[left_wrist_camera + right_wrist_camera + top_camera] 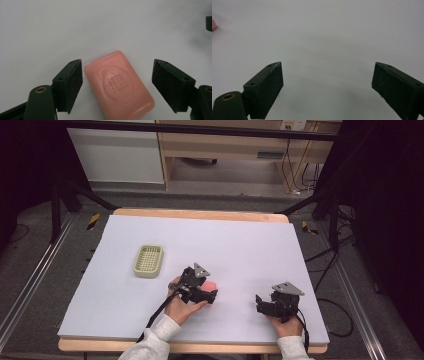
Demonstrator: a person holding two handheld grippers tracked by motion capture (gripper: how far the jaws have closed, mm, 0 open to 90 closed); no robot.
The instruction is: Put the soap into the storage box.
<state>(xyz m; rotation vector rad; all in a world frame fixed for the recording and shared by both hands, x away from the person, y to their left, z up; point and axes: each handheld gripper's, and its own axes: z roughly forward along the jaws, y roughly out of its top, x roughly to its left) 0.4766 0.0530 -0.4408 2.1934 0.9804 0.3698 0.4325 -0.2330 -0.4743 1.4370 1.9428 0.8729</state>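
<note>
The pink soap bar (119, 86) lies flat on the white tabletop (240, 240), toward its near edge and a little left of centre. Its long axis runs slantwise across the gap of the left gripper (117, 82), whose jaws stand wide to either side, one almost touching the bar. The right gripper (327, 87), also wide and empty, hovers well apart toward the near right corner. A pale soap dish (149, 260) sits toward the left edge, with nothing between.
</note>
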